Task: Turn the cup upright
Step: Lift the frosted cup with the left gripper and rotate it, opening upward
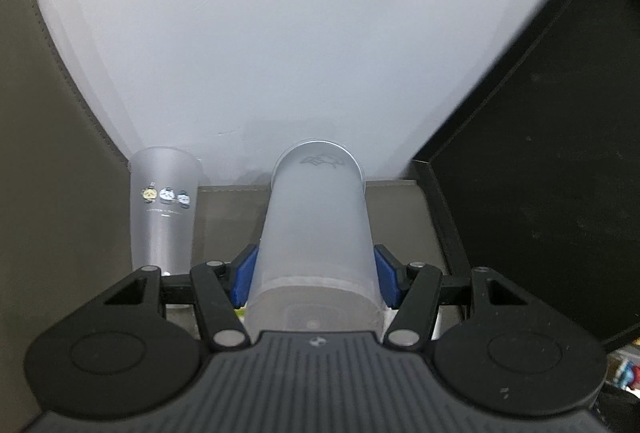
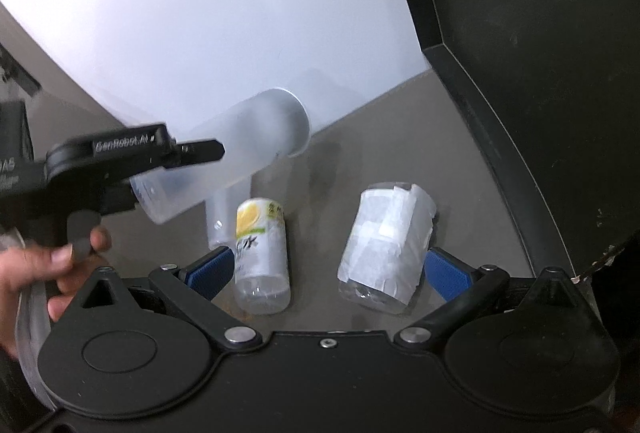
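"GenRobot.AI" on left gripper [image 2: 200, 153]

Frosted translucent cup [image 1: 316, 229] held off the table [image 2: 360, 161], tilted near horizontal, wide rim away, base toward holder.

Cup [image 1: 316, 233] base behind gripper body, 2nd cup [image 1: 164, 209] print too small, hand [image 2: 36, 273] cut off.

Probably lab-style test bench: bare grey-brown tabletop [image 2: 360, 169], plain white backdrop [image 1: 280, 33], black side panel [image 2: 540, 33].
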